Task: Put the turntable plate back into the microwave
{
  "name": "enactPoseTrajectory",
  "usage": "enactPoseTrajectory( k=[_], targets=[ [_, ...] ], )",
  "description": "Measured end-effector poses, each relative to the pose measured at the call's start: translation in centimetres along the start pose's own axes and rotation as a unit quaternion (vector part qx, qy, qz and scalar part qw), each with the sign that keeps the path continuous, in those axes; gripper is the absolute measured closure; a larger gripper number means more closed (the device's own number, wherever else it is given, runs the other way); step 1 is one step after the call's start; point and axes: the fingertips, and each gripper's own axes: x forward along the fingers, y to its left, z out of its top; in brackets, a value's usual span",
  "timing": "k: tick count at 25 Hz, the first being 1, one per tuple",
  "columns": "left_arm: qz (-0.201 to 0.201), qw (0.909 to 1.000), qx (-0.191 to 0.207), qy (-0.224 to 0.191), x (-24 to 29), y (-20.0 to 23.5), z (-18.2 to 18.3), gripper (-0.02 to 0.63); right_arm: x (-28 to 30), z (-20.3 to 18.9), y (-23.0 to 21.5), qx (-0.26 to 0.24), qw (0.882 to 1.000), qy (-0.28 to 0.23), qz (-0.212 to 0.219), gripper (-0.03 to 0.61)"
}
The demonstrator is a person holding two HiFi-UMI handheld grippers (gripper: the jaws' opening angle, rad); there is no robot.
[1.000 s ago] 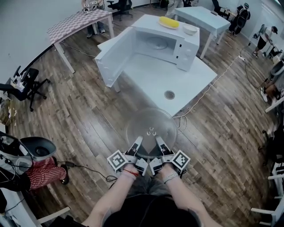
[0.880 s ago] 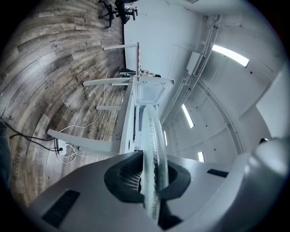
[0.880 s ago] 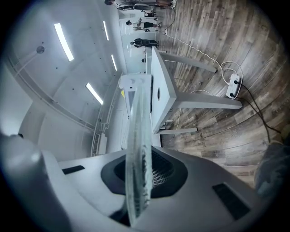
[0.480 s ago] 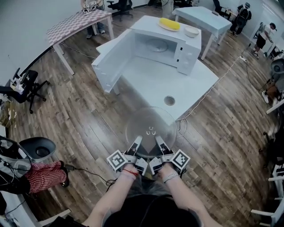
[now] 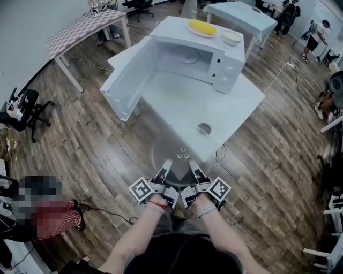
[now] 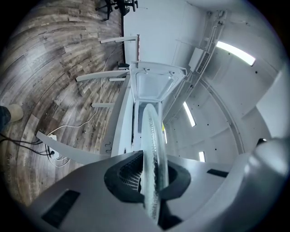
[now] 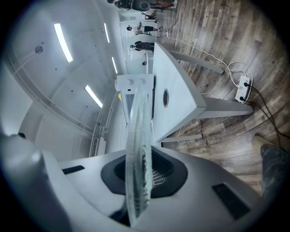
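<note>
I hold the clear glass turntable plate (image 5: 181, 156) level at its near rim, over the near corner of the white table (image 5: 225, 109). The left gripper (image 5: 165, 168) and right gripper (image 5: 192, 168) are both shut on that rim, side by side. In the left gripper view the plate (image 6: 152, 145) stands edge-on between the jaws of the left gripper (image 6: 152, 181). The right gripper view shows the plate (image 7: 136, 136) clamped in the right gripper (image 7: 139, 177). The white microwave (image 5: 225, 61) sits on the table's far side, its door (image 5: 124, 81) swung open to the left and its cavity (image 5: 185, 53) facing me.
A yellow item on a plate (image 5: 202, 27) and a white bowl (image 5: 231, 36) rest on top of the microwave. The table has a round cable hole (image 5: 203, 128). A checkered table (image 5: 80, 29), a second white table (image 5: 241, 13), an office chair (image 5: 21, 107) and floor cables (image 5: 102, 210) surround it.
I have come closer to the table. The plate, still held by both grippers, has gone from over the floor to over the table's near corner.
</note>
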Motion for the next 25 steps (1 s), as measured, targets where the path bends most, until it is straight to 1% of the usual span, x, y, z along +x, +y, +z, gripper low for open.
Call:
enactPoseTrajectory(
  k=[13,20,25],
  targets=[
    [0.011,0.9997,-0.011,0.02,6.2,0.3,4.3,0.583,6.6,2.5,0.1,0.005,1.0,-0.021,-0.011,0.538],
    [0.025,0.9987,-0.014,0.041,9.5,1.0,6.3,0.583,9.8,4.0,0.0,0.014,0.999,-0.043,-0.019,0.538],
    [0.024,0.9982,-0.017,0.053,11.9,1.1,8.0,0.583,12.3,4.9,0.1,0.014,0.998,-0.055,-0.019,0.538]
  ],
)
